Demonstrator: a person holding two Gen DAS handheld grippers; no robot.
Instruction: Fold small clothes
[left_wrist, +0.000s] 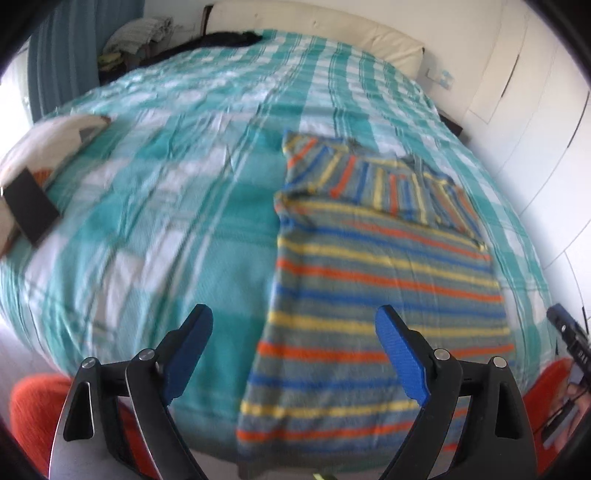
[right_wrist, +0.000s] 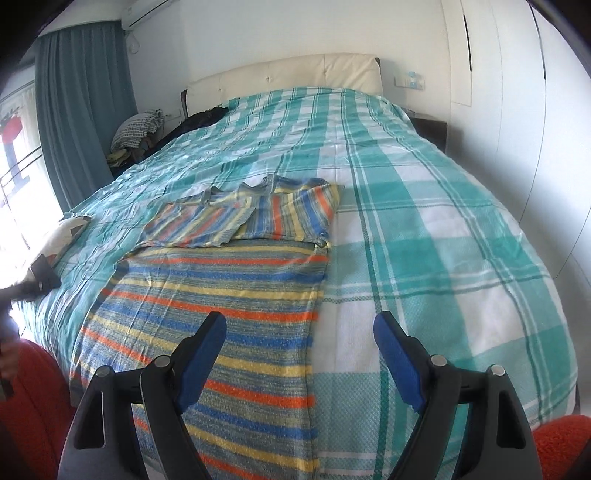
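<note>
A striped shirt (left_wrist: 384, 280) in orange, blue, yellow and grey lies flat on the bed, its sides and sleeves folded inward into a long narrow strip, hem toward me. It also shows in the right wrist view (right_wrist: 221, 295). My left gripper (left_wrist: 293, 325) is open and empty, hovering above the shirt's left edge near the hem. My right gripper (right_wrist: 299, 332) is open and empty, hovering above the shirt's right edge near the hem. The other gripper (right_wrist: 40, 280) shows at the left edge of the right wrist view.
The bed carries a teal and white checked cover (right_wrist: 443, 240). A white garment (left_wrist: 55, 144) lies at the bed's left edge. A cream headboard (right_wrist: 288, 74), a heap of clothes (right_wrist: 140, 129) and a teal curtain (right_wrist: 81, 103) stand beyond. Orange fabric (left_wrist: 33, 413) shows below.
</note>
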